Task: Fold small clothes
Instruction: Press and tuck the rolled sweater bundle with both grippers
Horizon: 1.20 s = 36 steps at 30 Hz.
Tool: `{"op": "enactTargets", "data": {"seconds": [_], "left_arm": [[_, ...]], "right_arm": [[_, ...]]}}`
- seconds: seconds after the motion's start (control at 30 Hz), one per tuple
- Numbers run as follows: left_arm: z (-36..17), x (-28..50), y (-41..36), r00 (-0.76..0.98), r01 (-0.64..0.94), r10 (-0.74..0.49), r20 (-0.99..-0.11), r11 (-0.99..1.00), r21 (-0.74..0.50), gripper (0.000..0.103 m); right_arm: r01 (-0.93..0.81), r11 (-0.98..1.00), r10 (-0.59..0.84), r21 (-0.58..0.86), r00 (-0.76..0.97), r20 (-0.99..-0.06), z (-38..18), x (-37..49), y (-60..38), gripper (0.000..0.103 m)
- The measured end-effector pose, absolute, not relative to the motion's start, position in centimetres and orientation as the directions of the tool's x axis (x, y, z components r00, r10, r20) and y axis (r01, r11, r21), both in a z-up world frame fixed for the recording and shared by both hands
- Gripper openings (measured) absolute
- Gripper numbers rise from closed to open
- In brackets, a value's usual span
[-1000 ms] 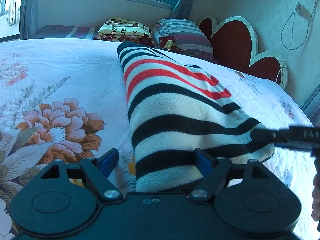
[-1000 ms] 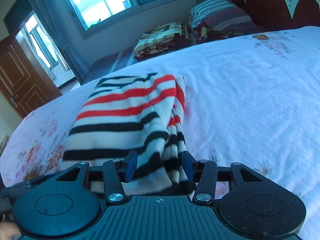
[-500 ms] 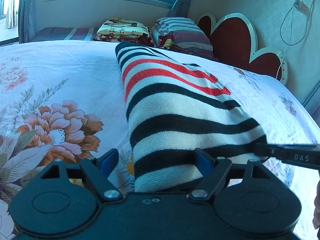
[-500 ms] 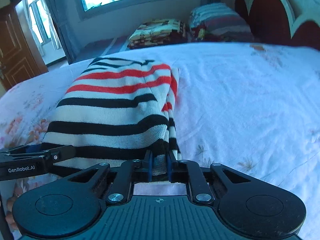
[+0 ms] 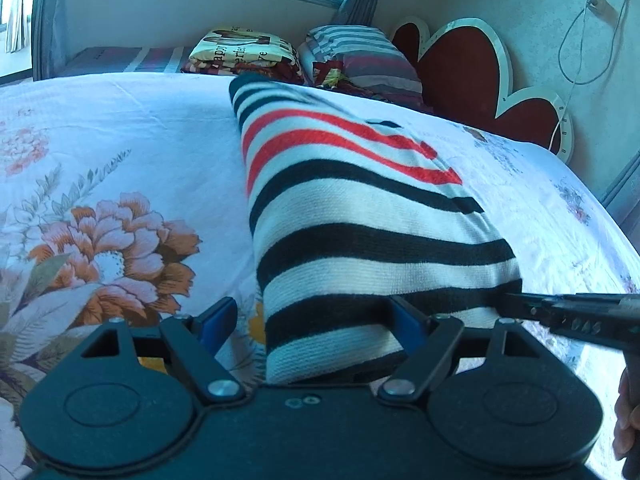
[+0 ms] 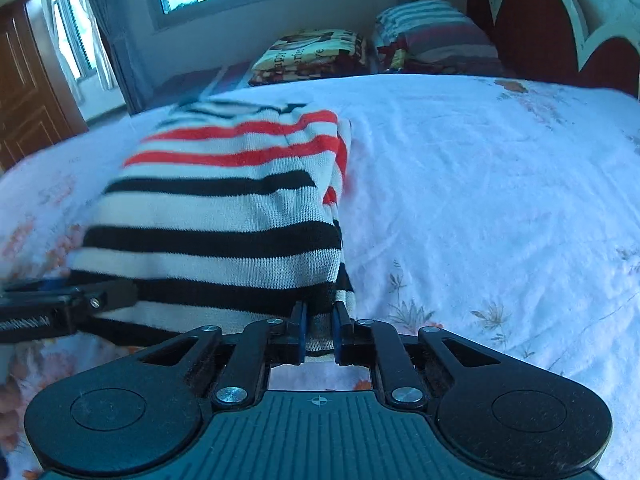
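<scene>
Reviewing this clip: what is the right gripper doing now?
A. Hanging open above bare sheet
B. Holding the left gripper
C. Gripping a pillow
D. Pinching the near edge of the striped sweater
D: the right gripper's blue pads are closed on the striped sweater's near hem.

The folded striped sweater point(image 5: 360, 232) is lying along the middle of the bed sheet point(image 6: 500, 208) and is blocking the way between the two sides. To the left of it, the flowered sheet is lying bare, and to the right the white sheet is also staying free up to the headboard point(image 6: 536, 28). At the far edge, two pillows point(image 5: 360, 56) are closing the way. The right gripper point(image 6: 319, 330) is occupying the near right corner of the sweater, and the left gripper point(image 5: 308, 320) is straddling the near left corner.
</scene>
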<state>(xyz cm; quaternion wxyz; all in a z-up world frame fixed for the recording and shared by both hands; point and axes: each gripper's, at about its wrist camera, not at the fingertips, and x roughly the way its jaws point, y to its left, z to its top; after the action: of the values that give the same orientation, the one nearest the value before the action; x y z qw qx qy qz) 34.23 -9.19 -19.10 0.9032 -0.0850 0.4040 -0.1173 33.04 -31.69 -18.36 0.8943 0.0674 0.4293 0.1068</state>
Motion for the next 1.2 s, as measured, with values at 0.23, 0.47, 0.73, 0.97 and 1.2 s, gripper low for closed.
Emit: {"op": "enactTargets", "data": {"seconds": [0.23, 0.47, 0.73, 0.97, 1.2], "left_arm": [[-16.7, 34.1, -8.0, 0.672, 0.152, -0.296, -0.679, 0.952, -0.265, 0.078], [-15.6, 36.6, -6.7, 0.701, 0.077, -0.24, -0.671, 0.962, -0.264, 0.078], [-15.7, 38.9, -6.2, 0.72, 0.036, -0.211, -0.661, 0.963, -0.268, 0.081], [-16.4, 40.6, -6.8, 0.717, 0.037, -0.208, -0.666, 0.964, -0.262, 0.081], [-17.1, 41.3, -7.8, 0.71, 0.062, -0.223, -0.668, 0.965, -0.257, 0.081]], "right_arm": [[-0.079, 0.917, 0.343, 0.392, 0.657, -0.672, -15.2, 34.9, -34.3, 0.059], [-0.072, 0.92, 0.339, 0.384, 0.637, -0.693, -15.8, 39.6, -33.0, 0.058], [-0.084, 0.91, 0.375, 0.406, 0.588, -0.717, -17.6, 43.0, -31.4, 0.04], [-0.151, 0.937, 0.337, 0.315, 0.63, -0.7, -17.4, 42.3, -30.6, 0.014], [-0.112, 0.958, 0.272, 0.265, 0.652, -0.708, -19.2, 41.6, -31.3, 0.014]]}}
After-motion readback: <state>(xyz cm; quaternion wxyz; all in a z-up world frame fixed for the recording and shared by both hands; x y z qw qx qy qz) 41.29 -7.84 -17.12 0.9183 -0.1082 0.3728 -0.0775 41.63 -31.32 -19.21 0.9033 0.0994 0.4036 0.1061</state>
